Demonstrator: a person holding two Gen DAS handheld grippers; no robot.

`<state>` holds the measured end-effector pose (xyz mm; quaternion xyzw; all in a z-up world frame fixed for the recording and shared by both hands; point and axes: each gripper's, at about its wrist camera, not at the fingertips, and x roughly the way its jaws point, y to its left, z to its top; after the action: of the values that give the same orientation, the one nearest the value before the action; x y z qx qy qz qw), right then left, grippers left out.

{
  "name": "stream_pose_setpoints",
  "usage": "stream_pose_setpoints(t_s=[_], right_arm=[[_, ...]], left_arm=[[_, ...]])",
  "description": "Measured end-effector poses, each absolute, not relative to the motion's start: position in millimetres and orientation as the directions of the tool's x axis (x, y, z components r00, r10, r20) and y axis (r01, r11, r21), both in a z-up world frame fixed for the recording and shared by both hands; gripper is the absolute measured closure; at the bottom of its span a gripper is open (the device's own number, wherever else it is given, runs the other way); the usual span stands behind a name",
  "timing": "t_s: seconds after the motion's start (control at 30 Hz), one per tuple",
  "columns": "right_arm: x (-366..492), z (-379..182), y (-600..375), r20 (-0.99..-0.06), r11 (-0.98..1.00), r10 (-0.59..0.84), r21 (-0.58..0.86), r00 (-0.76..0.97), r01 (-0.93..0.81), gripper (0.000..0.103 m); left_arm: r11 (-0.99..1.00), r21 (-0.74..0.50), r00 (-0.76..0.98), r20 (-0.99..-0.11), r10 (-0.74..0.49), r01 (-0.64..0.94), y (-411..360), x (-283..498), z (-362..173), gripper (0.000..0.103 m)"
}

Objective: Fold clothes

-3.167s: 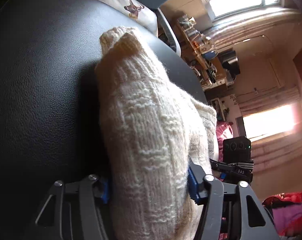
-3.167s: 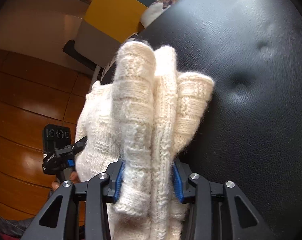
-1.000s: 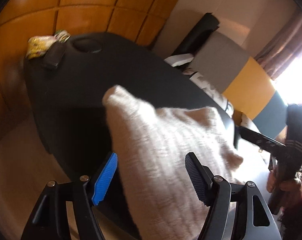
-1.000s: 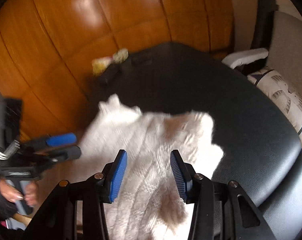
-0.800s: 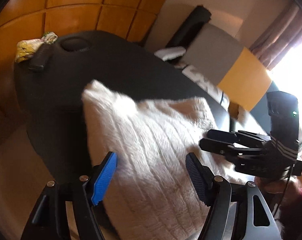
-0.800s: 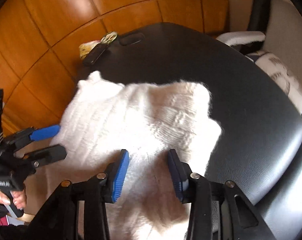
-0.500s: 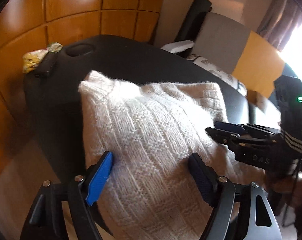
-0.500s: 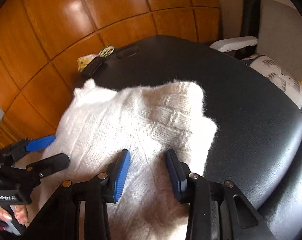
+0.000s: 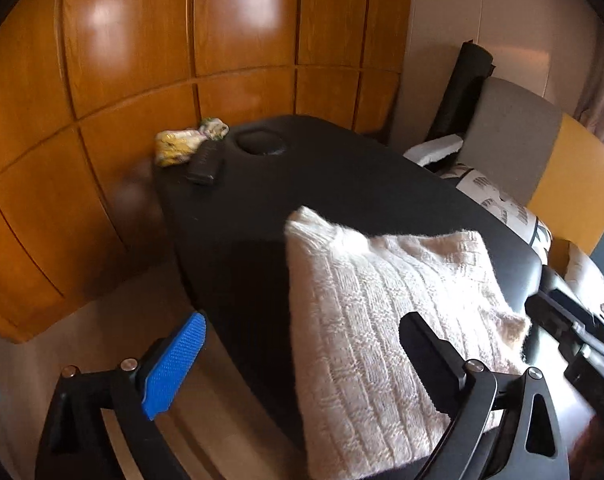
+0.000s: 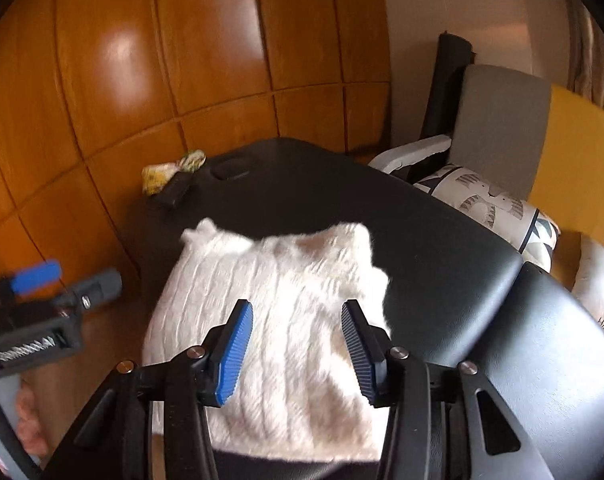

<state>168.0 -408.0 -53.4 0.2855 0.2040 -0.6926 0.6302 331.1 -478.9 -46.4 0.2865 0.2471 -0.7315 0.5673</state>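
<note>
Black-framed tongs (image 10: 296,342) with ribbed blue pads (image 10: 234,350) and silver screws (image 10: 395,353).

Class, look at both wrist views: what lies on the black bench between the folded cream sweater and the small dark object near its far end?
Only bare black bench separates the sweater from the dark object; both wrist views show it.

Wall: glossy orange-brown wood panels (image 9: 134,40) fill the background, with a pale plain wall (image 9: 481,12) to their right.
Black padded bench: the dark leather top (image 10: 309,196) has an oval hole (image 9: 260,143) near its far end.
Far corner of the bench: a yellow patterned cloth bundle (image 9: 182,145) lies touching a small black object (image 9: 205,164).
Chair: a grey and yellow backrest (image 10: 501,124) with a white armrest (image 10: 415,152) stands beside the bench.
Cushion: a white patterned pillow (image 10: 489,204) sits on the chair.
</note>
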Motion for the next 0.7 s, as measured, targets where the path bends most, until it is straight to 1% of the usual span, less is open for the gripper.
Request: stream_pose_setpoints(t_s=[0.13,0.23,0.33,0.4,0.53,0.7], right_arm=[[177,-55,-410,-0.657,-0.145,-0.751,0.060,-0.070,0.988,0.056],[181,-51,-410,-0.644,-0.179,-0.758,0.053,-0.103,0.982,0.056],[190,-45,-409,-0.620,-0.191,-0.769,-0.012,-0.157,0.982,0.056],[194,-44,-408,-0.619,-0.185,-0.768,-0.030,-0.164,0.982,0.056],[198,-45,-408,-0.625,-0.165,-0.766,-0.036,-0.151,0.986,0.056],[203,-49,-409,-0.640,-0.137,-0.756,-0.046,-0.134,0.990,0.056]], left_arm=[[-0.288,-0.026,-0.234,-0.658,-0.715,0.957,-451,335,-26,0.004],[-0.309,-0.035,-0.252,-0.671,-0.698,0.950,-446,334,-22,0.004],[-0.285,0.022,-0.203,-0.650,-0.733,0.958,-441,336,-21,0.004],[-0.261,0.048,-0.174,-0.631,-0.756,0.964,-438,338,-20,0.004],[-0.243,-0.008,-0.192,-0.641,-0.743,0.970,-443,347,-22,0.004],[-0.245,-0.034,-0.207,-0.653,-0.729,0.969,-448,352,-23,0.004]])
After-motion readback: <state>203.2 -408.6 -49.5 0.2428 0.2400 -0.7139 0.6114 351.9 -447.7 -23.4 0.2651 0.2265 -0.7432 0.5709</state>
